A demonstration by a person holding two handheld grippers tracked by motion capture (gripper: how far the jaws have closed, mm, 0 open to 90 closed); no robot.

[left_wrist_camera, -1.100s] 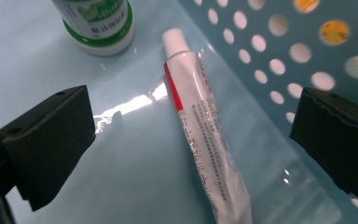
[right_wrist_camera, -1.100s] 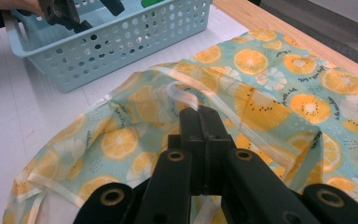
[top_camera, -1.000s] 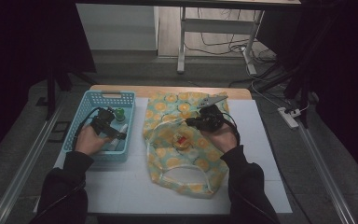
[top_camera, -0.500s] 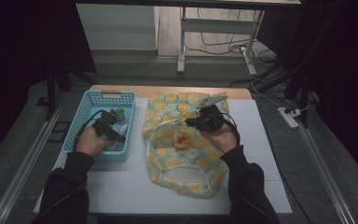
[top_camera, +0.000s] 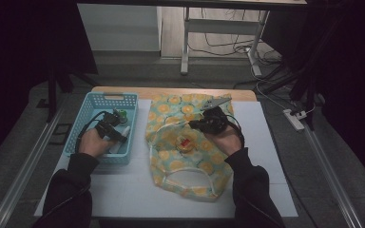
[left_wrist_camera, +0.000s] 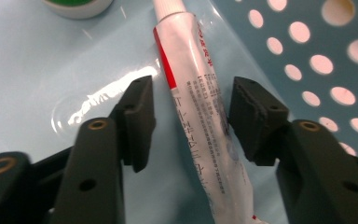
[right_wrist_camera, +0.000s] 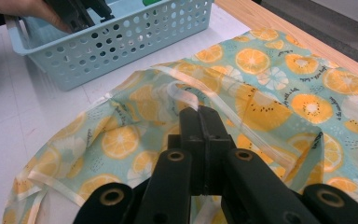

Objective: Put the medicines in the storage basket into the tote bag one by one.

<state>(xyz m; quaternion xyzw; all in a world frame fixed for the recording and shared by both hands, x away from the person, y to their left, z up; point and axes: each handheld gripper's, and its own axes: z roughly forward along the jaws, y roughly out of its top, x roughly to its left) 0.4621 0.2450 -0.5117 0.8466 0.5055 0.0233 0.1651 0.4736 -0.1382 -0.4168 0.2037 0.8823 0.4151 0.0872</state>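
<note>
Left gripper (top_camera: pixel 121 137) down inside the blue basket (top_camera: pixel 89 100) at the left of the tabletop (top_camera: pixel 138 190), fingers (left_wrist_camera: pixel 139 116) straddling a white tube (left_wrist_camera: pixel 200 121) that lies flat on the basket floor. Fingers roughly half open, just been closing, tube between them; a narrow gap visible on each side in the left gripper view, so no pressure on the tube yet. Tube printed in small dark text with a red stripe along one edge, running away from the camera toward the perforated basket wall. Just beyond the tube's far end, a round white item with a green top (left_wrist_camera: pixel 77 5), also seen in the high view as a small green spot (top_camera: pixel 120 113) near the back of the basket.

Right gripper (top_camera: pixel 192 124) resting over the fruit-print bag (top_camera: pixel 185 161), well apart from the basket, at the middle of the tabletop. Fingers (right_wrist_camera: pixel 200 135) fully closed, pinching a pale translucent edge strip of the bag (right_wrist_camera: pixel 270 93) and lifting it slightly, so that the cloth rises in a fold around the tips. Bag teal with orange slices, lying flat and crumpled, a white loop handle at the near end. Small red-and-yellow patch (top_camera: pixel 185 142) on the bag just beside the right hand (top_camera: pixel 225 140); kind of thing not clear. Left hand (top_camera: pixel 92 142) at the near end of the basket.
</note>
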